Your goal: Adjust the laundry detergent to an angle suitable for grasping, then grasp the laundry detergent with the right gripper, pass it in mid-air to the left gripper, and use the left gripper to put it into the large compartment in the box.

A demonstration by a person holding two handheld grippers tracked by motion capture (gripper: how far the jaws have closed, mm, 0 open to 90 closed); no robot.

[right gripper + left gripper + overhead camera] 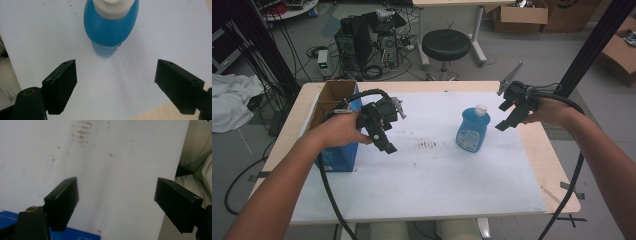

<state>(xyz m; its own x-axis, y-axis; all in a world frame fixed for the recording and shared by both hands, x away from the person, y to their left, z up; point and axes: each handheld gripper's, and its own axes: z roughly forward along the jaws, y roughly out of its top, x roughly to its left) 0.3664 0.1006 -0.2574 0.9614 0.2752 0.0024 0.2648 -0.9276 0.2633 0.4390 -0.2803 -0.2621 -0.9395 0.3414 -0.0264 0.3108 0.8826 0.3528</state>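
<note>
White table sheet (427, 170), blue bottle's label (469, 135) unreadable.

The blue bottle's (110, 27) cap is cut off by the top edge in the right gripper view, and its label print is too small to read in the high view. The left hand (339, 131) hides part of the blue box (341, 156). The tabletop's (532, 145) near edge hides the person's lap.
</note>
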